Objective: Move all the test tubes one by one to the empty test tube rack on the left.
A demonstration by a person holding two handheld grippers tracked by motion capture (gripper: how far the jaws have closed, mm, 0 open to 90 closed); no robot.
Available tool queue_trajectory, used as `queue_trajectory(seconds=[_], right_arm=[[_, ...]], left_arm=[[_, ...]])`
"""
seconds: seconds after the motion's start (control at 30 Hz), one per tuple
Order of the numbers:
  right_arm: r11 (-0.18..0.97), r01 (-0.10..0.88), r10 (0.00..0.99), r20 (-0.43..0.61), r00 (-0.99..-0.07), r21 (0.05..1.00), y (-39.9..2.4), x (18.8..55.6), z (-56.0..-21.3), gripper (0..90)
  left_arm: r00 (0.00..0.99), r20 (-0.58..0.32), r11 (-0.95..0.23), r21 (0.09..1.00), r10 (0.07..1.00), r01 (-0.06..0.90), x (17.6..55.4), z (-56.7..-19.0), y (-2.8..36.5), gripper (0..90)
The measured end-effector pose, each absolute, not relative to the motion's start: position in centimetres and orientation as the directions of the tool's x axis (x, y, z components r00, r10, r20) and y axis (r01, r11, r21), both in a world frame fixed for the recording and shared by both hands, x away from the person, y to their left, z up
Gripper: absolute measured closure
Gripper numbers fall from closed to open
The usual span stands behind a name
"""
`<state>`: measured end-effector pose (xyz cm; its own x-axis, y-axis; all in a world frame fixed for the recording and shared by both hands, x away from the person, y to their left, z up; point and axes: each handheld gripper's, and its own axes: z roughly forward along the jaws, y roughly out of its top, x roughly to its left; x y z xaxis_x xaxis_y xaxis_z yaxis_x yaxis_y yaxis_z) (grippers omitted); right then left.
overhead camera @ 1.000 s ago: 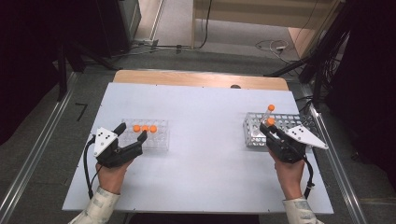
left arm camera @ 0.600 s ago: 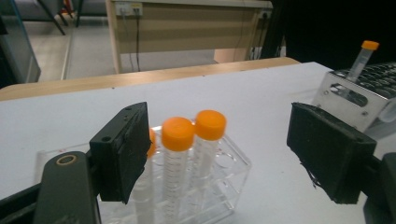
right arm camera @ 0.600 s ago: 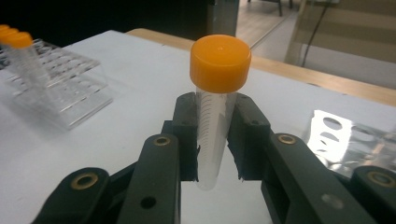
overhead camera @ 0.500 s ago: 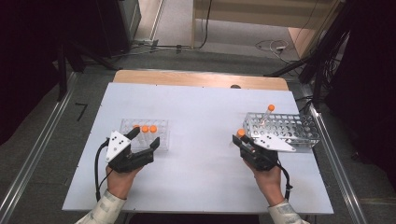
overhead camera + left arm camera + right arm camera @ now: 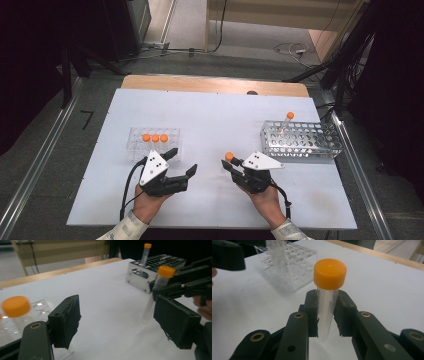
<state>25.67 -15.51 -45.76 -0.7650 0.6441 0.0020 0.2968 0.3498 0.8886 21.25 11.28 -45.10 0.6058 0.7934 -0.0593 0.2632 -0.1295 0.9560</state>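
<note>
My right gripper point(image 5: 231, 165) point(image 5: 327, 305) is shut on a clear tube with an orange cap point(image 5: 229, 156) point(image 5: 329, 273), held upright above the white table point(image 5: 220, 125) near its front middle. My left gripper point(image 5: 183, 161) point(image 5: 120, 322) stands open with nothing between its black pads point(image 5: 66, 320), a short way left of the held tube point(image 5: 160, 282). A clear plastic rack point(image 5: 152, 145) with three orange-capped tubes point(image 5: 155, 137) lies just behind the left gripper. At the right, a metal rack point(image 5: 302, 142) point(image 5: 150, 267) holds one capped tube point(image 5: 286, 121) point(image 5: 145, 252).
A wooden strip point(image 5: 215, 85) runs along the table's far edge. Metal rails point(image 5: 40, 165) flank the table on both sides. In the right gripper view the clear rack point(image 5: 292, 265) stands ahead on the left, with the left gripper's body point(image 5: 227, 256) at the top left corner.
Both hands have come toward the table's middle and nearer the person. The right gripper carried the tube leftward from the metal rack. The left gripper moved right along the clear rack's front.
</note>
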Motion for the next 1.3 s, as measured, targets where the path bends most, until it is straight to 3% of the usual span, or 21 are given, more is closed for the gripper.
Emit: queue_trajectory(seconds=[0.33,0.73,1.3], right_arm=[[0.376,0.293,0.574,0.027,-0.818,0.879,-13.1,24.7,-46.0,71.2],[0.401,0.269,0.531,0.017,-0.847,0.876,-11.8,23.9,-46.0,71.3],[0.407,0.267,0.523,0.017,-0.852,0.873,-11.6,23.7,-46.0,71.1]], left_arm=[[0.687,-0.069,-0.134,0.962,0.723,0.237,21.0,-44.7,9.4,34.9],[0.733,-0.044,-0.172,0.961,0.679,0.217,20.9,-44.8,8.0,61.7],[0.727,-0.039,-0.185,0.957,0.686,0.226,21.1,-45.0,7.9,69.6]])
